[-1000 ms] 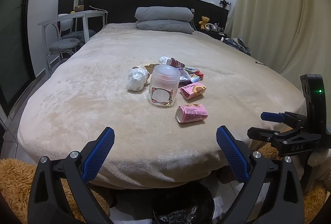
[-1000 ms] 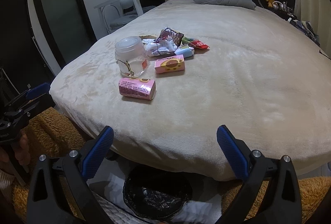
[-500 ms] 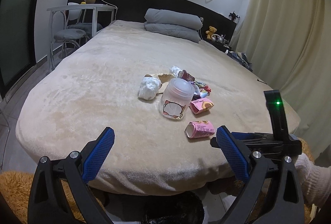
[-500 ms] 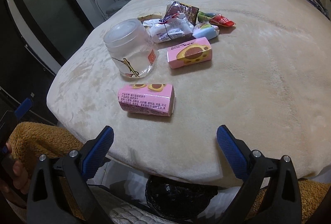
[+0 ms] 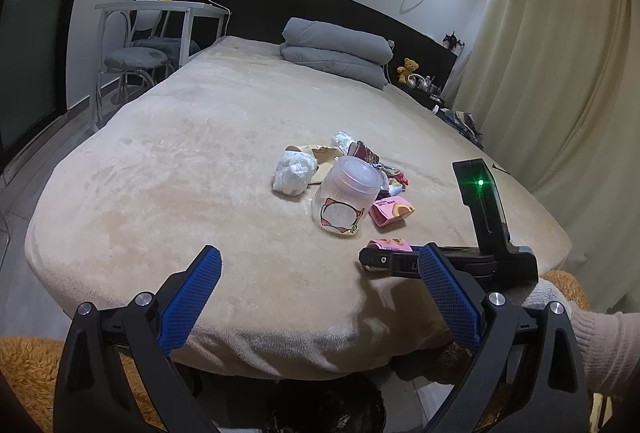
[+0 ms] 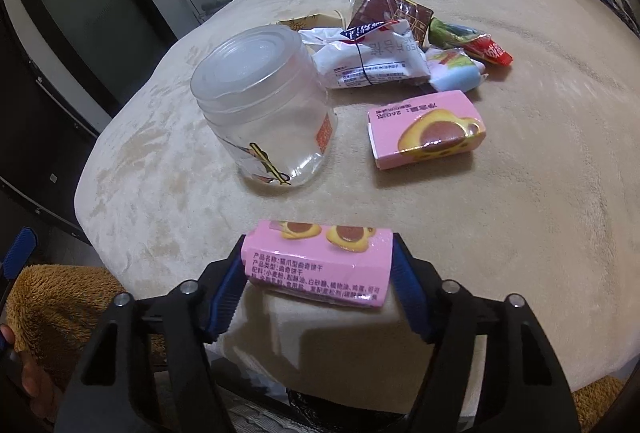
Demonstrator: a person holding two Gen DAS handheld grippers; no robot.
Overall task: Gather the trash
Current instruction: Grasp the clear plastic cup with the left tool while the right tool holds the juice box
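Observation:
A pile of trash lies near the foot of the beige bed (image 5: pixel 180 169). My right gripper (image 6: pixel 318 269) is shut on a pink biscuit box (image 6: pixel 320 261) at the bed's front edge; that box also shows in the left wrist view (image 5: pixel 390 245) between the right gripper's fingers. Beyond it stand a clear plastic jar (image 6: pixel 264 105) (image 5: pixel 344 201), a second pink box (image 6: pixel 426 129) (image 5: pixel 392 211), white and brown wrappers (image 6: pixel 376 45) and a crumpled white tissue (image 5: pixel 292 173). My left gripper (image 5: pixel 320 297) is open and empty, held before the bed's front edge.
A black-lined trash bin (image 5: pixel 328 409) (image 6: pixel 344 409) stands on the floor below the bed's edge. An orange shaggy rug (image 5: pixel 24 365) lies at the left. Grey pillows (image 5: pixel 336 49) lie at the head, a white desk and stools (image 5: pixel 148 33) at the left, curtains (image 5: pixel 560 73) at the right.
My right gripper moved forward to the nearest pink box and shut on it. My left gripper shifted left and tilted up a little, still open.

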